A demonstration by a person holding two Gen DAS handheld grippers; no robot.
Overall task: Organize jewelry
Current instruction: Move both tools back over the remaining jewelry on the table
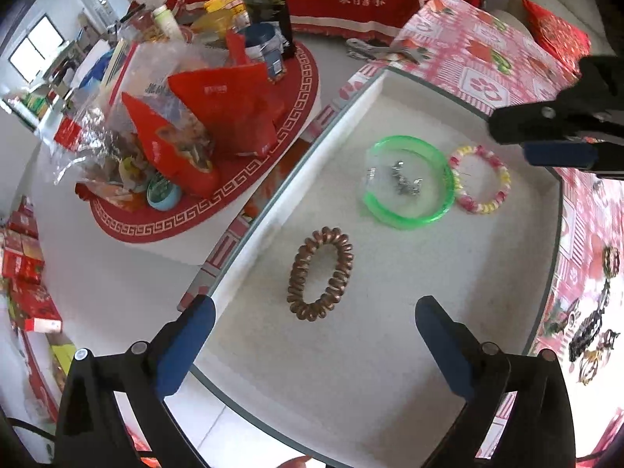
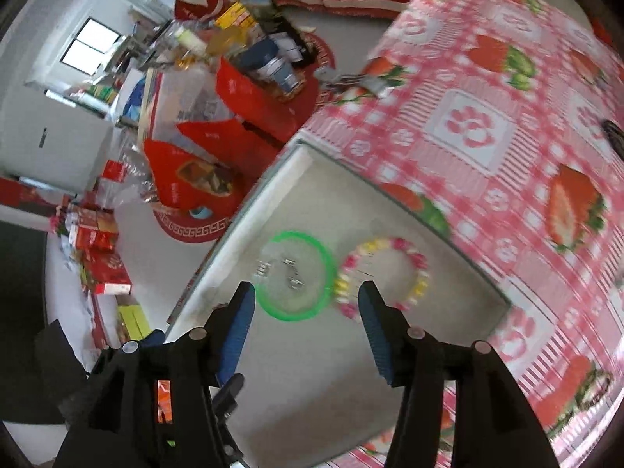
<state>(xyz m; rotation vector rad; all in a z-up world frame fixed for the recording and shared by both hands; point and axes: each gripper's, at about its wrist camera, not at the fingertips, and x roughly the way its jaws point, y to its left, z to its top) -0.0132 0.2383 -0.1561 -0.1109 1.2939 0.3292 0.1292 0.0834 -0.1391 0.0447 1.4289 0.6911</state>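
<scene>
Since both sets of tongs are spread wide and holding nothing, the next pick is wide open. Left tongs [image 1: 312, 335] hover just short of the brown spiral coil hair tie [image 1: 320, 279] lying flat in the shallow white tray [image 1: 390, 370]; right tongs [image 2: 306, 312] hang over the translucent green plastic bangle [image 2: 297, 276], which touches the pink-and-yellow beaded bracelet [image 2: 384, 277]. I'd drop straight down and pinch one side of a ring, not straddle it, so neighbours don't get dragged.

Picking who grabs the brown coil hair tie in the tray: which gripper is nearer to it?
Left. The left gripper is open right in front of the brown coil hair tie; the right gripper hangs farther off, beyond the beaded bracelet.
</scene>
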